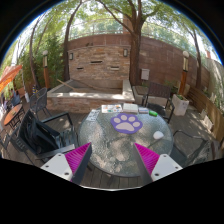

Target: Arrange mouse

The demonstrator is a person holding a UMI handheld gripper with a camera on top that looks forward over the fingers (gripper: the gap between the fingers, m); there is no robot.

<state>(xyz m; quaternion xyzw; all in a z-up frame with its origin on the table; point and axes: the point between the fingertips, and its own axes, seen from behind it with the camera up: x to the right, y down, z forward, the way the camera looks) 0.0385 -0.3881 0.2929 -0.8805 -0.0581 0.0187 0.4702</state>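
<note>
Hovering above the patio, the gripper has its fingers spread wide, holding nothing; beyond them stands a round glass table carrying a purple paw-print mat.

The mouse is a small white thing lying flat on a round glass table, well ahead of the gripper and off toward its right finger. It sits just beside the right edge of a pale mouse mat printed with a purple paw, apart from the mat or barely at its rim; which, cannot be told. Its shape is low and rounded, and finer detail is too small to make out. The fingers stand spread wide with nothing between them, and the mouse lies beyond their tips, untouched.
</note>
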